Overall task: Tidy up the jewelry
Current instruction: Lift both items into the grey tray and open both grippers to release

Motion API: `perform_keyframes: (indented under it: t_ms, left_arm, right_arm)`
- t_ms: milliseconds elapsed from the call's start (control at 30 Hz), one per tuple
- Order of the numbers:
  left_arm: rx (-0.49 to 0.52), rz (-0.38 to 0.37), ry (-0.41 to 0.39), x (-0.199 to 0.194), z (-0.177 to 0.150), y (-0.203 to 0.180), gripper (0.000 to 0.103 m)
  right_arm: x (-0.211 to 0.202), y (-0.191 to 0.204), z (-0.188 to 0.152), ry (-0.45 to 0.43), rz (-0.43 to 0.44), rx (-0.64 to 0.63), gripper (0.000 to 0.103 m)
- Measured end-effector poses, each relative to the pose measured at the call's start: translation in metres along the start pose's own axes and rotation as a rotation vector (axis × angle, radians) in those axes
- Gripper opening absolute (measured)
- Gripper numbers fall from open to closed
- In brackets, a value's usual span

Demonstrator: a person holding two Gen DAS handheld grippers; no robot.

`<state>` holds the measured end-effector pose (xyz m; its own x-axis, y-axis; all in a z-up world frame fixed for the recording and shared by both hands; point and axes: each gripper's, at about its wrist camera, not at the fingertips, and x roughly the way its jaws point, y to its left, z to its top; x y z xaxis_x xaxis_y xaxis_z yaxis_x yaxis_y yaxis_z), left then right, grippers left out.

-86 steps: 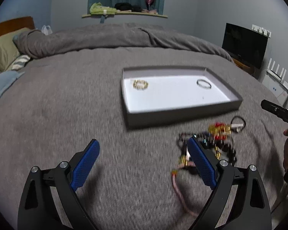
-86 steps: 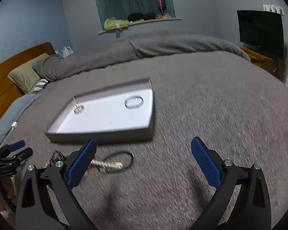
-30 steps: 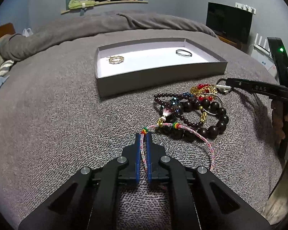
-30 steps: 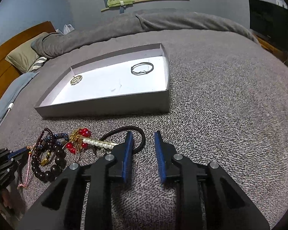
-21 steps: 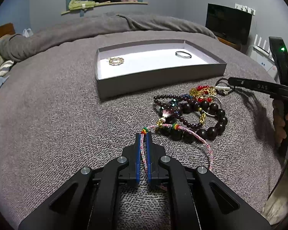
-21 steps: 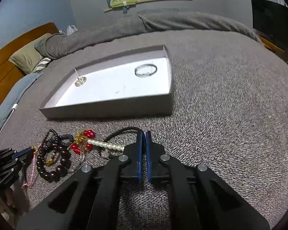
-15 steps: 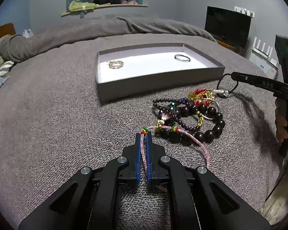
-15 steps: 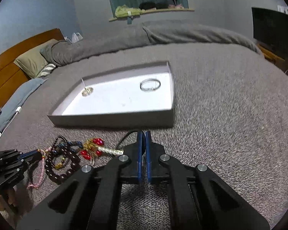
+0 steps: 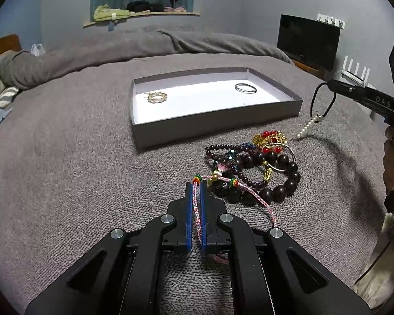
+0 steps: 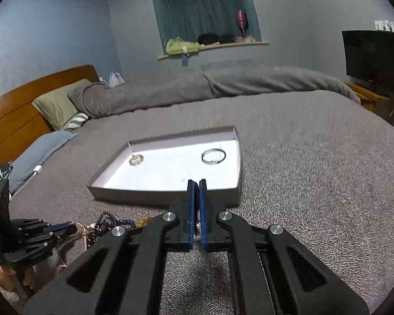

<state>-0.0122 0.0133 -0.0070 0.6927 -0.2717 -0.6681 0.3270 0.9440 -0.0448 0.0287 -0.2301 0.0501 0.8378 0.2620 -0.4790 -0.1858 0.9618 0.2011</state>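
On the bed (image 9: 65, 157), the left gripper (image 9: 196, 183) has its fingers clamped on a pink cord (image 9: 252, 194) trailing right into the bead pile (image 9: 252, 165). The tray (image 9: 215, 123) lies ahead. Further right, the right gripper (image 9: 331, 83) pinches a black loop (image 9: 312, 99), lifted, pearl strand (image 9: 306, 128) dangling beside the tray; its own view hides the loop.
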Motion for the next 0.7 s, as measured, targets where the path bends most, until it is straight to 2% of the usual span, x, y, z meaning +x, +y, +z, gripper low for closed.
perform_keyframes:
  t_ms: [233,567,700]
  left_arm:
    - [-0.006,-0.002,-0.012,-0.003,0.002,0.0,0.006]
    - [-0.021,0.029,-0.128,-0.031,0.028,0.007,0.006]
    - [-0.024,0.023,-0.102,-0.029,0.026,0.011,0.006]
  right_arm:
    - [-0.01,0.003,0.005,-0.032,0.004,-0.003,0.003]
    - [-0.009,0.006,0.012,-0.036,0.005,-0.008,0.004]
    - [-0.006,0.002,0.011,-0.027,0.005,0.0,0.004]
